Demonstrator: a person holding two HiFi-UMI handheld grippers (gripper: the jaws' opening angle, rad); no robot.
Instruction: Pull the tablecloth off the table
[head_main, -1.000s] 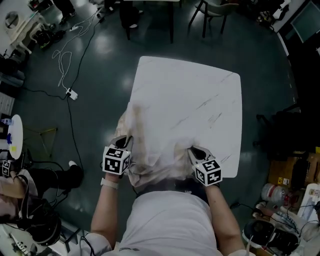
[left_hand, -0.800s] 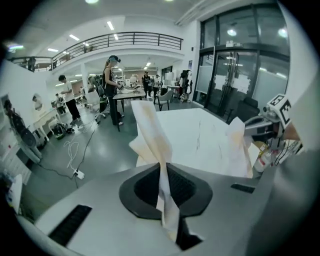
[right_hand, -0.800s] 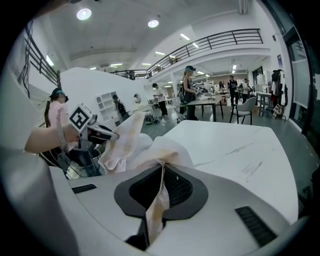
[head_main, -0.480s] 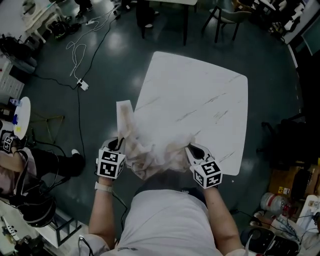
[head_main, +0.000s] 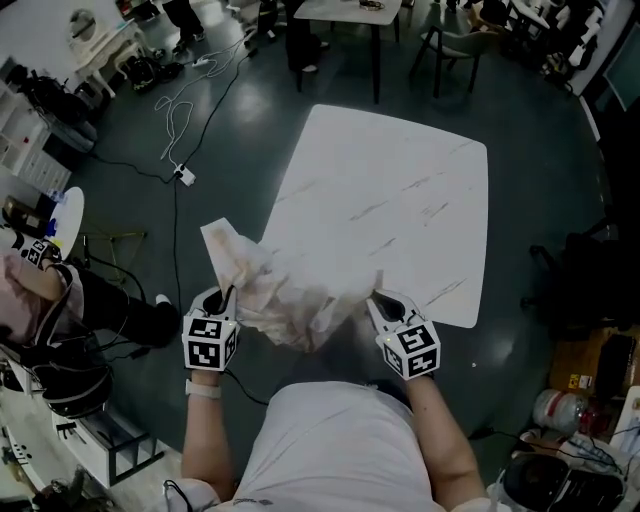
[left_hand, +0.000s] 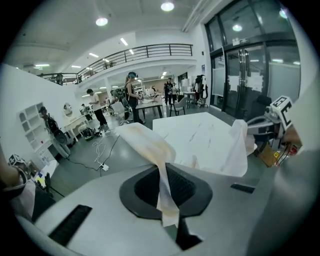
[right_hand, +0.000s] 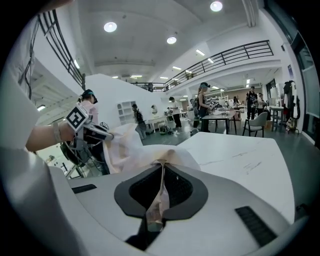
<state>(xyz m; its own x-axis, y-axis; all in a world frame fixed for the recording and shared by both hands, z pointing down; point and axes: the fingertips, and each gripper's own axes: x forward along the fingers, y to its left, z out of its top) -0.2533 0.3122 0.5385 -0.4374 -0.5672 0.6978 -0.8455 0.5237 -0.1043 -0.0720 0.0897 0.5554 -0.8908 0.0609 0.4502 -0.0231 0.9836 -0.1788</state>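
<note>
As left gripper (head_main: 227, 294) and right gripper (head_main: 373, 299) fingers pinch the tablecloth (head_main: 283, 292) (crumpled), it sags between them.

Counts are recorded as follows. One tablecloth (head_main: 275, 290) is counted. One white marble-patterned table (head_main: 400, 190) is counted. Two grippers are counted: one left gripper (head_main: 226, 296) and one right gripper (head_main: 376, 299). One power strip (head_main: 185, 176) is counted on the floor.
</note>
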